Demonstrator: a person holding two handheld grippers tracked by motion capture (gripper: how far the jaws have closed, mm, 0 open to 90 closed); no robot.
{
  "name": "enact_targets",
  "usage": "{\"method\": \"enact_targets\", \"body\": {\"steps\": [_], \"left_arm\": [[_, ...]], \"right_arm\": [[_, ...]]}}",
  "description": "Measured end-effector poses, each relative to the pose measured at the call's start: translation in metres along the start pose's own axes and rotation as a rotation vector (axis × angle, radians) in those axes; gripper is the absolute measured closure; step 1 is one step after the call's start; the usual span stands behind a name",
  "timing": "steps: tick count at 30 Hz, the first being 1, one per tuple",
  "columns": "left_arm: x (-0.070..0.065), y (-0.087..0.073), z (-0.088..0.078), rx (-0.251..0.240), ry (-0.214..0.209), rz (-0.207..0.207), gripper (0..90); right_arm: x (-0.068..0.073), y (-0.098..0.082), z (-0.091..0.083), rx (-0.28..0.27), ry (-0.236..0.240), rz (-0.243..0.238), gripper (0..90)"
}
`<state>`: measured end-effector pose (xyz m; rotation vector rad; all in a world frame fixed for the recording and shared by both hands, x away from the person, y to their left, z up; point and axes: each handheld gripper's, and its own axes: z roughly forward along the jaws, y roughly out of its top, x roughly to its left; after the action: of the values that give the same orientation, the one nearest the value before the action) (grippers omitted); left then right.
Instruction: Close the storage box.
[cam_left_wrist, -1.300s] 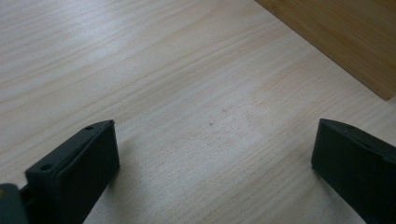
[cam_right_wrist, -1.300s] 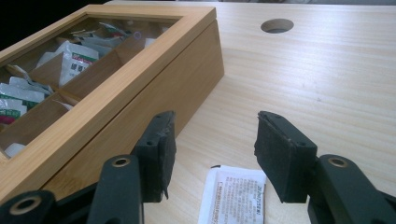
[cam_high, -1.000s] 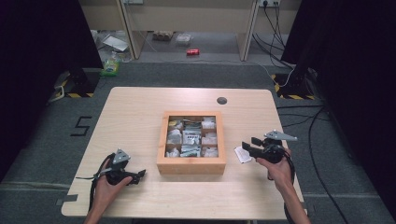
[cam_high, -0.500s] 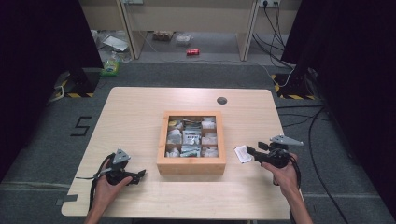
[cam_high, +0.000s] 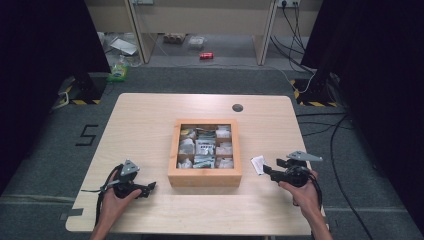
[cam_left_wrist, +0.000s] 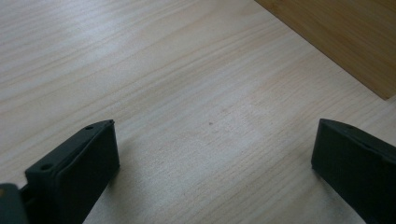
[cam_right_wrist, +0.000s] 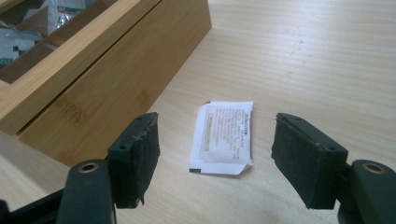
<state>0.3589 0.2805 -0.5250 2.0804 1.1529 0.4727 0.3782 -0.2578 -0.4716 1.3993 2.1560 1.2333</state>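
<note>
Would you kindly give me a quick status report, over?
Right gripper open, jaws just widening. Small white paper sachet flat on table between them, unheld. Left gripper open, idle. Nothing in the way.

Just ahead of my right gripper (cam_right_wrist: 212, 161), between its spread jaws, lies a white sachet (cam_right_wrist: 224, 136) with a framed block of small black print on its face; the lines are too fine for me to read. On the grey floor (cam_high: 50, 150) far off to the left of my left gripper (cam_high: 150, 189) a large black "5" (cam_high: 88, 135) is marked. The packets (cam_high: 205, 146) in the wooden box (cam_high: 205, 177) carry print too small to make out.
</note>
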Motion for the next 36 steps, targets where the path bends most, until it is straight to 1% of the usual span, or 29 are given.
{"method": "enact_targets", "body": {"steps": [6, 10, 11, 14, 16, 20, 23, 25, 27, 31, 32, 35, 36], "left_arm": [[0.0, 0.0, 0.0, 0.0, 0.0, 0.0, 0.2], [0.0, 0.0, 0.0, 0.0, 0.0, 0.0, 0.2], [0.0, 0.0, 0.0, 0.0, 0.0, 0.0, 0.2], [0.0, 0.0, 0.0, 0.0, 0.0, 0.0, 0.2], [0.0, 0.0, 0.0, 0.0, 0.0, 0.0, 0.2], [0.0, 0.0, 0.0, 0.0, -0.001, 0.0, 0.2], [0.0, 0.0, 0.0, -0.001, -0.001, 0.0, 0.2], [0.0, 0.0, 0.0, -0.002, -0.001, 0.0, 0.2], [0.0, 0.0, 0.0, -0.002, -0.001, 0.0, 0.2], [0.0, 0.0, 0.0, -0.001, -0.001, 0.0, 0.2], [0.0, 0.0, 0.0, -0.001, -0.001, 0.0, 0.2], [0.0, 0.0, 0.0, -0.001, -0.001, 0.0, 0.2], [0.0, 0.0, 0.0, -0.002, -0.001, 0.0, 0.2]], "right_arm": [[0.003, -0.006, 0.0, 0.02, -0.003, -0.002, 28.9], [0.004, -0.012, -0.002, 0.034, -0.011, -0.009, 28.5], [0.004, -0.013, -0.002, 0.036, -0.013, -0.017, 28.3], [0.005, -0.017, -0.004, 0.05, -0.021, -0.019, 28.1], [0.005, -0.02, -0.005, 0.056, -0.022, -0.012, 27.9], [0.008, -0.025, -0.006, 0.076, -0.036, -0.031, 27.5], [0.01, -0.03, -0.007, 0.086, -0.028, -0.039, 27.1], [0.012, -0.034, -0.008, 0.101, -0.031, -0.047, 26.7], [0.014, -0.038, -0.008, 0.118, -0.031, -0.068, 25.7], [0.017, -0.046, -0.012, 0.147, -0.045, -0.101, 25.2], [0.018, -0.048, -0.013, 0.149, -0.047, -0.096, 25.1], [0.019, -0.053, -0.016, 0.156, -0.046, -0.107, 25.0], [0.02, -0.053, -0.017, 0.159, -0.053, -0.109, 25.0]]}}
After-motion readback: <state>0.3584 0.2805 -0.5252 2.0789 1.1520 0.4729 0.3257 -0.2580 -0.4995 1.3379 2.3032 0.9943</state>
